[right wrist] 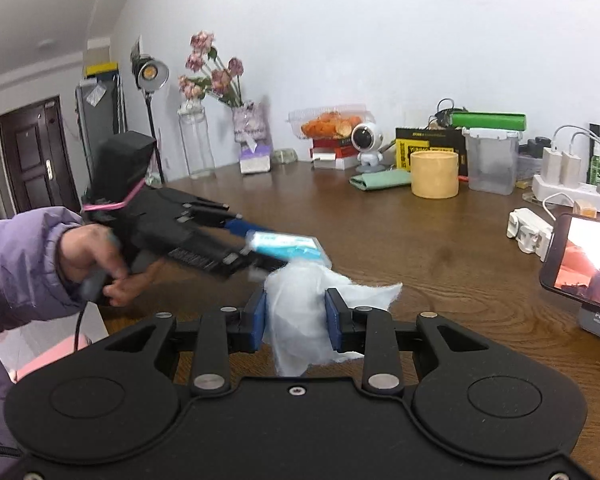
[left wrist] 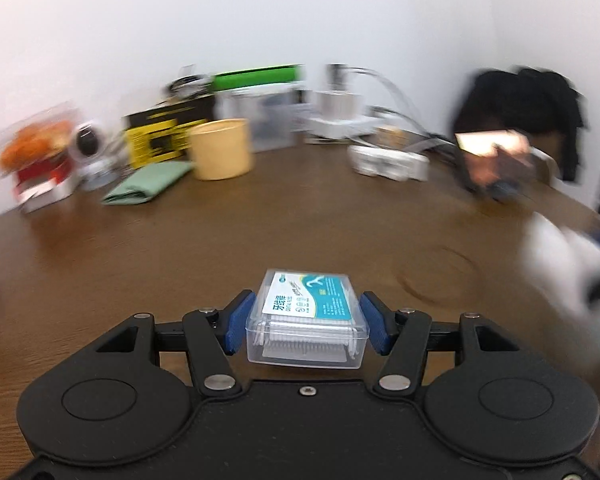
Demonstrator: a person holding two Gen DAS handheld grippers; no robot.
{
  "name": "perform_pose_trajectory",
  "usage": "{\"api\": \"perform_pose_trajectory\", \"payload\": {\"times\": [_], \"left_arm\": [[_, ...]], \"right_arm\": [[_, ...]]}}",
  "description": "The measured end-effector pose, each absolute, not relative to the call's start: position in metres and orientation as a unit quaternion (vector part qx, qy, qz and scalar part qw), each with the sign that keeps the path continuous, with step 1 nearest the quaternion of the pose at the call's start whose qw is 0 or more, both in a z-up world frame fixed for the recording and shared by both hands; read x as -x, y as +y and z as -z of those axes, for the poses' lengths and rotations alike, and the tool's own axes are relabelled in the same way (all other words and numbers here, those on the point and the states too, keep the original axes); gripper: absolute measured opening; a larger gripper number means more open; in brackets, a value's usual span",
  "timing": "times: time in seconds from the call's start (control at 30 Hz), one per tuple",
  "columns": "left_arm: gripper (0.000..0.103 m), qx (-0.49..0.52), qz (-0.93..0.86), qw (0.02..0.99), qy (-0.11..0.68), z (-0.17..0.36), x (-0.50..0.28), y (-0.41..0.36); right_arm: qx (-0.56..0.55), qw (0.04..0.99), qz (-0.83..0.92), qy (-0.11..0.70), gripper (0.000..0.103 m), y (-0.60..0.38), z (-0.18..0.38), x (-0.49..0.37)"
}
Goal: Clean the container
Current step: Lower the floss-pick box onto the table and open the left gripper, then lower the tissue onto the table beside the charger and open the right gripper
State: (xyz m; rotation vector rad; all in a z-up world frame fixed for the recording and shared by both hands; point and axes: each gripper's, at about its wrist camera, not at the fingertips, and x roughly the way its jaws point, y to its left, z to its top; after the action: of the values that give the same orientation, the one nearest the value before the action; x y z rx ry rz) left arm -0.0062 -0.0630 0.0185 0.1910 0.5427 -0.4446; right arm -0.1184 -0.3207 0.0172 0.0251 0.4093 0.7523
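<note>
My left gripper (left wrist: pixel 307 326) is shut on a small clear plastic container (left wrist: pixel 308 320) with a teal and white label, full of white floss picks, held above the brown table. In the right wrist view the same container (right wrist: pixel 286 249) sits in the left gripper (right wrist: pixel 256 245), just beyond my right gripper (right wrist: pixel 296 318). My right gripper is shut on a crumpled white wipe (right wrist: pixel 304 312), whose top lies against the container's underside. The wipe shows as a white blur at the right edge of the left wrist view (left wrist: pixel 560 256).
A yellow cup (right wrist: pixel 435 174), green cloth (right wrist: pixel 380 181), clear bin (right wrist: pixel 491 162), yellow-black box (right wrist: pixel 432 140), astronaut figure (right wrist: pixel 367 146) and chargers (right wrist: pixel 560 176) line the back of the wooden table (right wrist: pixel 440 256). A phone on a stand (right wrist: pixel 580 258) is at right. Vases (right wrist: pixel 196 144) stand far left.
</note>
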Motion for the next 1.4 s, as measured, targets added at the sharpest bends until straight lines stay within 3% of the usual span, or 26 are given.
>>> {"api": "perform_pose_trajectory", "payload": {"times": [0.53,0.8,0.83,0.9,1.03,1.17,1.27,1.4], "left_arm": [[0.056,-0.062,0.068,0.945,0.312,-0.019,-0.15,-0.066],[0.058,-0.029,0.053,0.941,0.333,-0.001,-0.171,-0.052],[0.06,-0.026,0.054,0.94,0.336,-0.001,-0.17,-0.05],[0.079,-0.022,0.041,0.938,0.344,-0.002,-0.171,-0.049],[0.082,0.006,0.04,0.944,0.328,-0.02,-0.149,-0.041],[0.103,0.105,0.055,0.948,0.297,-0.057,-0.109,-0.011],[0.103,0.148,0.075,0.946,0.277,-0.073,-0.082,0.015],[0.103,0.131,0.052,0.947,0.29,-0.057,-0.069,0.028]], "right_arm": [[-0.056,0.917,-0.346,0.193,0.033,-0.343,-0.007,0.121],[-0.065,0.92,-0.333,0.195,0.033,-0.343,-0.008,0.113],[-0.064,0.921,-0.332,0.195,0.033,-0.342,-0.008,0.113],[-0.063,0.922,-0.33,0.195,0.033,-0.34,-0.009,0.113],[-0.071,0.923,-0.331,0.184,0.033,-0.338,-0.016,0.114],[-0.066,0.94,-0.303,0.146,0.032,-0.338,-0.039,0.11],[-0.055,0.953,-0.275,0.118,0.032,-0.336,-0.061,0.102],[-0.047,0.959,-0.256,0.112,0.036,-0.326,-0.088,0.041]]}}
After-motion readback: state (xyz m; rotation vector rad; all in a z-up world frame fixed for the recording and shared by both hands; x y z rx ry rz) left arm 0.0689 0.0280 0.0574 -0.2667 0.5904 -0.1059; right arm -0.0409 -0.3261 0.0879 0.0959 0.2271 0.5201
